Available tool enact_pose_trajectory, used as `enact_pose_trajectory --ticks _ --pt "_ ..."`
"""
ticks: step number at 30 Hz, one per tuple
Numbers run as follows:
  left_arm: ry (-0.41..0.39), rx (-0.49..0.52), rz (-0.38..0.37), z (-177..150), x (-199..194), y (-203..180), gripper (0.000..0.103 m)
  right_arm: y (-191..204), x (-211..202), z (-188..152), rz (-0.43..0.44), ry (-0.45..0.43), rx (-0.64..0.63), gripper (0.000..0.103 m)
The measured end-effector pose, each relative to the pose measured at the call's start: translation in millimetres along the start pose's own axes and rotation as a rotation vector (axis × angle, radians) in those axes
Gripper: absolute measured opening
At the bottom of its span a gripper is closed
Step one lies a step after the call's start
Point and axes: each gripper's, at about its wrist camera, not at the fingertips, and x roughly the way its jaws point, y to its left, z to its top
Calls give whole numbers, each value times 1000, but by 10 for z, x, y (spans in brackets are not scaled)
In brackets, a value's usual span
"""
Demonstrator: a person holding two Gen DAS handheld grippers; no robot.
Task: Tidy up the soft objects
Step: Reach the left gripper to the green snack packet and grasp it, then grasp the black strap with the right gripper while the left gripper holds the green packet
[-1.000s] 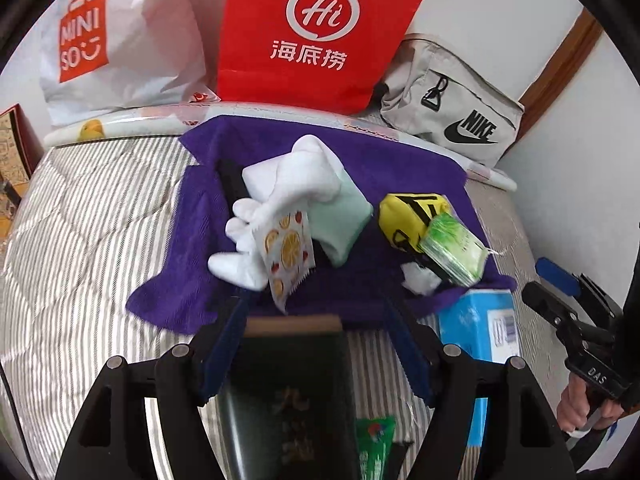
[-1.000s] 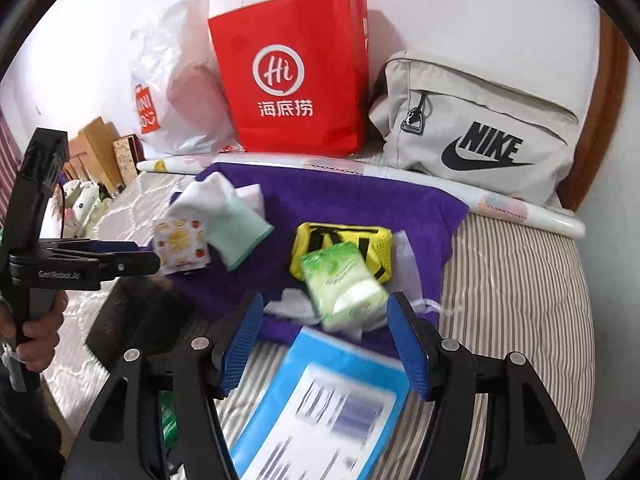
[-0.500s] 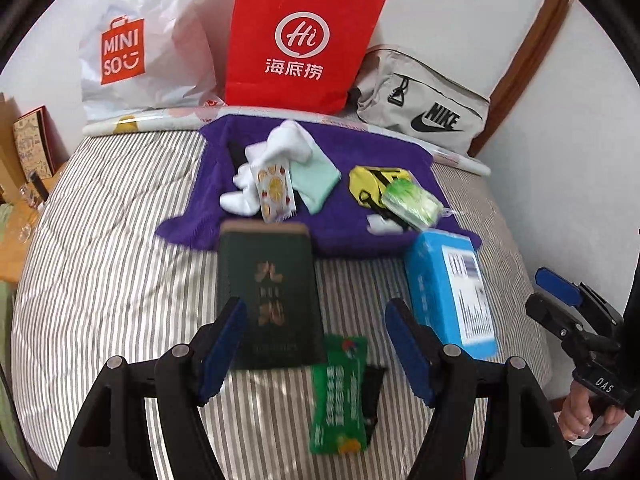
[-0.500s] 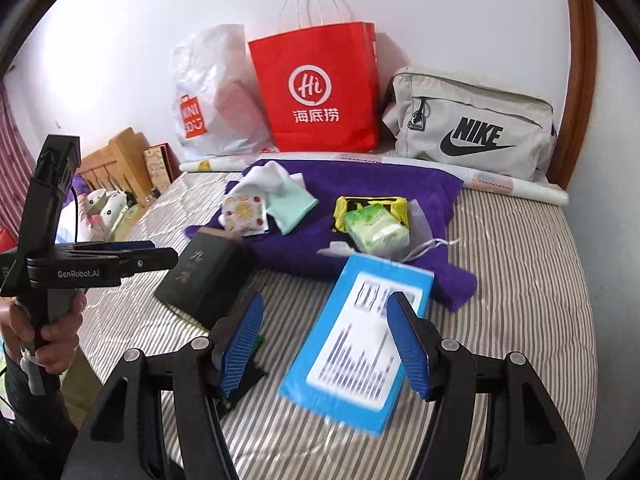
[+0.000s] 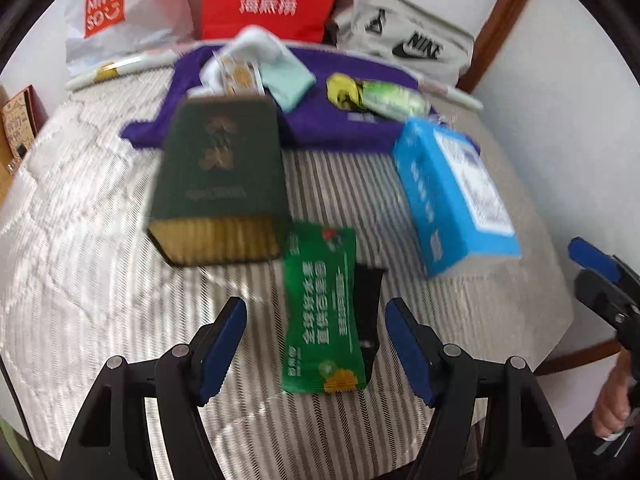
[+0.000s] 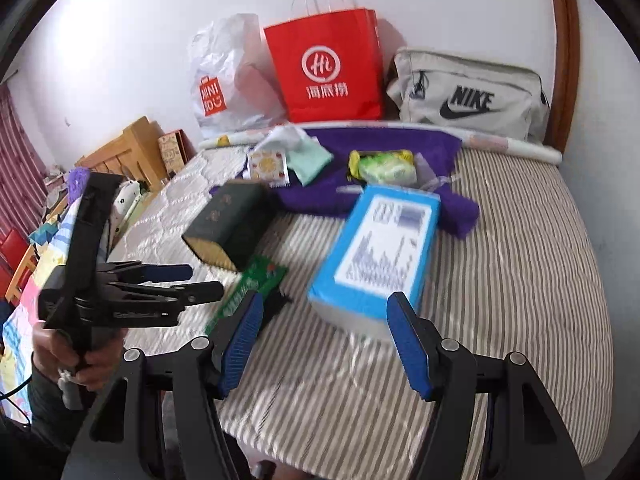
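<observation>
On the striped bed, a purple towel (image 5: 320, 132) (image 6: 380, 140) carries white socks (image 5: 256, 42), a mint cloth (image 5: 290, 80), a fruit-print packet (image 5: 240, 76), a yellow pouch (image 5: 340, 92) and a green tissue pack (image 5: 394, 100) (image 6: 384, 168). My left gripper (image 5: 316, 344) is open and empty above a green sachet (image 5: 320, 312) that lies flat on the bed over a black item (image 5: 370, 300). My right gripper (image 6: 324, 344) is open just short of a blue box (image 6: 380, 248). The right wrist view shows a hand holding the left gripper (image 6: 132, 284).
A dark green box (image 5: 220, 176) (image 6: 228, 224) lies in front of the towel and the blue box (image 5: 452, 196) to its right. A red paper bag (image 6: 328, 68), a white plastic bag (image 6: 224, 80) and a grey Nike bag (image 6: 468, 96) stand against the wall. Wooden furniture (image 6: 132, 152) is at the left.
Both grippers have pulled back from the towel toward the bed's near edge. The green sachet and both boxes came into full view. Neither gripper's jaws changed.
</observation>
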Motion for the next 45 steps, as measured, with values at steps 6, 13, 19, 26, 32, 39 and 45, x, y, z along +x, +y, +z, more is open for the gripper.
enact_pose_trajectory --ticks 6,13,19,26,32,39,45 --pt "1 18 22 -75 224 -46 68 -95 116 -248 26 50 29 64" --pt "-52 46 49 -67 287 -75 34 -182 315 -370 61 93 63 64" --pt "-43 62 45 -93 268 -70 36 -222 421 -431 75 114 69 64" --pt "-50 131 142 -97 329 -260 41 -235 473 -467 91 124 78 64" --pt "-44 107 118 -106 254 -159 25 -122 463 -488 101 125 59 64" --pt "-51 125 109 -337 -19 -145 25 112 538 -522 99 137 16 64" --pt "-69 90 102 -538 -212 -20 25 307 687 -538 104 164 -12 64"
